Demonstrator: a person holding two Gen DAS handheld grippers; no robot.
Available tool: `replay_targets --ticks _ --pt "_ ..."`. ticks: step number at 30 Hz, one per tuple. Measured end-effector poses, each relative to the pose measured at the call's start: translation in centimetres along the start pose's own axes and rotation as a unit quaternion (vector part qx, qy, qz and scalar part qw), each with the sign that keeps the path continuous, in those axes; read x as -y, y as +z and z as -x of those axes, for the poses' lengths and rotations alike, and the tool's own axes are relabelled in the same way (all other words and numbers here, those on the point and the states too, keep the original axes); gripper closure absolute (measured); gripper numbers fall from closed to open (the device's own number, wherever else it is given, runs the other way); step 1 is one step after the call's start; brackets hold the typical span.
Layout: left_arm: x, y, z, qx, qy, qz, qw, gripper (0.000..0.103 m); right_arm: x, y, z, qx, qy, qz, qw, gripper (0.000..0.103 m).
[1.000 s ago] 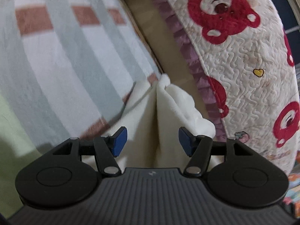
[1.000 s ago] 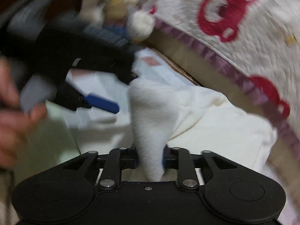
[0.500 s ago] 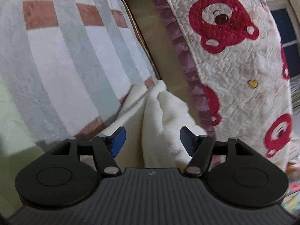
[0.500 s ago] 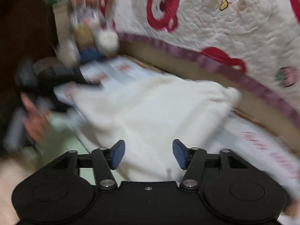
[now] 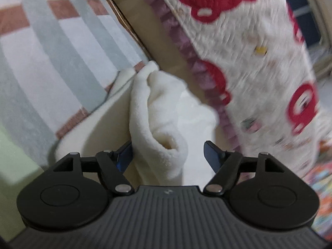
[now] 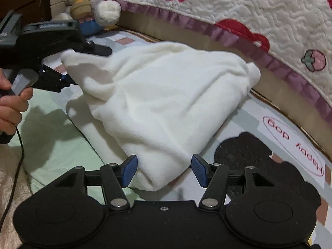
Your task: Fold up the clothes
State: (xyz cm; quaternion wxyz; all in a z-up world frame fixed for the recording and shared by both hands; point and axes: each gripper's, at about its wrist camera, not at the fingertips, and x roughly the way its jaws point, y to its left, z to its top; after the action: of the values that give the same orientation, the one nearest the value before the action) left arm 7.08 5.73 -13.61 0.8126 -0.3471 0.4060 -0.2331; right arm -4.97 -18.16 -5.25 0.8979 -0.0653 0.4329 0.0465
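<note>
A cream fleece garment (image 6: 166, 103) lies bunched on the bed, folded over itself. My right gripper (image 6: 164, 169) is open, its blue pads on either side of the garment's near corner. My left gripper (image 5: 168, 151) is open too, with a rolled fold of the same garment (image 5: 157, 112) between its pads, against the left pad. In the right wrist view the left gripper (image 6: 68, 66) sits at the garment's far left corner, held by a hand (image 6: 12, 103).
A striped blanket (image 5: 51, 51) covers the bed. A quilt with red bears (image 6: 249, 6) and a purple ruffle rises behind. A plush rabbit (image 6: 89, 2) sits at the back left. A black dog print (image 6: 249, 151) and pale green sheet (image 6: 51, 128) lie nearby.
My right gripper let go of the garment, opened and drew back; the cloth dropped onto the bed. My left gripper stayed open and moved further onto the fold.
</note>
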Motion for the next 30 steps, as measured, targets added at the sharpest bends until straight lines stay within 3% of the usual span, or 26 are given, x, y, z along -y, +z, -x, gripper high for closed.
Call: replay_targets --ticks 4,6,8,11,12,13,16,19,21,23,26,28,30 --pt "0.5 -0.4 -2.4 -0.02 0.06 -0.024 0.9977 0.025 -1.2 -0.1 -0.3 0.001 0.013 0.04 0.999 0.04" --pt "0.9 -0.4 -3.0 -0.012 0.084 -0.04 0.9956 0.03 -2.0 -0.1 -0.3 0.004 0.014 0.065 0.998 0.039" --pt "1.9 -0.5 -2.7 0.011 0.082 -0.074 0.9938 0.088 -2.3 -0.2 -0.4 0.0 0.003 0.078 0.997 0.039" --pt "3.7 -0.6 0.1 0.057 0.061 -0.113 0.99 0.089 -1.7 -0.3 -1.1 -0.016 -0.024 0.058 0.998 0.041" --pt "4.2 -0.7 1.3 0.074 0.054 -0.12 0.9885 0.089 -1.3 -0.3 -1.3 -0.022 -0.034 0.046 0.998 0.053" --pt "3.9 -0.6 2.1 0.078 0.05 -0.11 0.9896 0.088 -1.1 -0.5 -0.8 -0.016 -0.031 0.034 0.999 0.08" --pt "0.3 -0.3 1.9 0.052 0.078 -0.02 0.9954 0.087 -0.7 -0.8 0.2 0.0 -0.015 0.012 1.0 0.081" --pt "-2.6 -0.1 -0.4 0.0 0.115 0.037 0.9927 0.075 -1.3 -0.9 -0.5 -0.015 -0.001 0.033 0.999 0.082" --pt "-2.0 -0.1 -0.6 0.006 0.131 0.014 0.9912 0.072 -1.5 -0.9 -0.7 -0.02 0.0 0.04 0.999 0.081" --pt "-1.0 -0.2 -0.6 0.015 0.142 -0.023 0.9895 0.078 -1.6 -0.9 -0.6 -0.02 0.004 0.042 0.999 0.081" --pt "1.0 -0.1 0.4 0.054 0.114 -0.084 0.9885 0.083 -1.7 -1.1 -0.1 -0.008 0.016 0.045 0.999 0.081" --pt "1.4 0.2 0.9 0.076 0.094 -0.088 0.9887 0.083 -1.8 -1.2 0.4 0.003 0.027 0.047 0.999 0.081" --pt "0.2 0.4 0.8 0.067 0.114 -0.058 0.9896 0.08 -1.9 -1.2 0.7 0.008 0.039 0.049 0.998 0.082"
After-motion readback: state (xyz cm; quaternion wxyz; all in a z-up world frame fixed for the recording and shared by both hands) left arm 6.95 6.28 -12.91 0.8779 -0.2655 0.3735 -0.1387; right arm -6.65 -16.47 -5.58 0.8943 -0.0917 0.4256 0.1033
